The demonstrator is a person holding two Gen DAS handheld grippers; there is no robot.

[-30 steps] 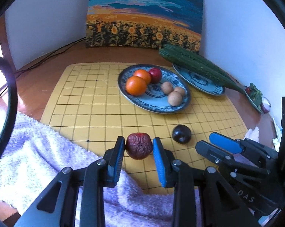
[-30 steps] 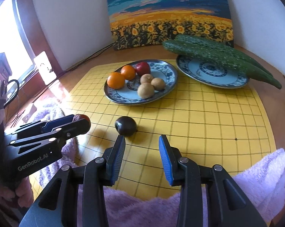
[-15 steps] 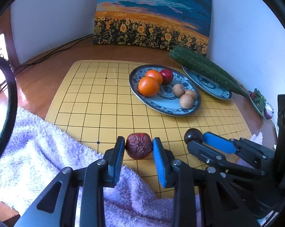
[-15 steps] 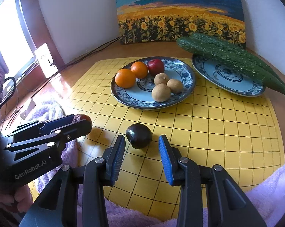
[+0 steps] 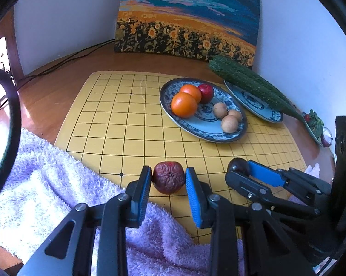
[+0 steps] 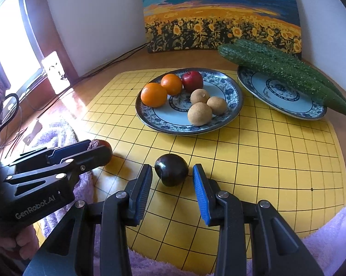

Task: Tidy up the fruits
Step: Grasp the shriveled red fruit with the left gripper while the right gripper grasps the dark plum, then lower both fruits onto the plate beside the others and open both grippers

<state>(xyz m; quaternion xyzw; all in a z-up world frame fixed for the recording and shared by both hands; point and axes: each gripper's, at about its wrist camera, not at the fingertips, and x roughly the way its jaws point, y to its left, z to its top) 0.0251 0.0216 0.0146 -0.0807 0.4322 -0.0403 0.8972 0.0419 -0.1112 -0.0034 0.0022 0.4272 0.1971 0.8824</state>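
Note:
My left gripper [image 5: 167, 171] is shut on a wrinkled dark red fruit [image 5: 168, 181], held over the near edge of the yellow grid board [image 5: 117, 119]. In the right wrist view the same gripper [image 6: 99, 148] comes in from the left. A dark plum [image 6: 173, 172] lies on the board between the fingertips of my right gripper [image 6: 171, 169], with a small gap on each side and the pads not touching it. The left wrist view shows that gripper [image 5: 241, 169] around the plum [image 5: 236, 164]. Beyond stands a blue patterned plate [image 6: 173, 130] with two oranges, a red apple and three brown round fruits.
A second blue plate [image 6: 287, 105] at the back right carries long green bumpy gourds [image 6: 276, 66]. A purple towel [image 5: 46, 184] covers the table's near side. A sunflower painting [image 6: 218, 18] leans on the wall, and cables run along the left.
My right gripper has moved forward to the dark plum, which now sits between its fingertips. The left gripper still holds the wrinkled fruit in about the same place.

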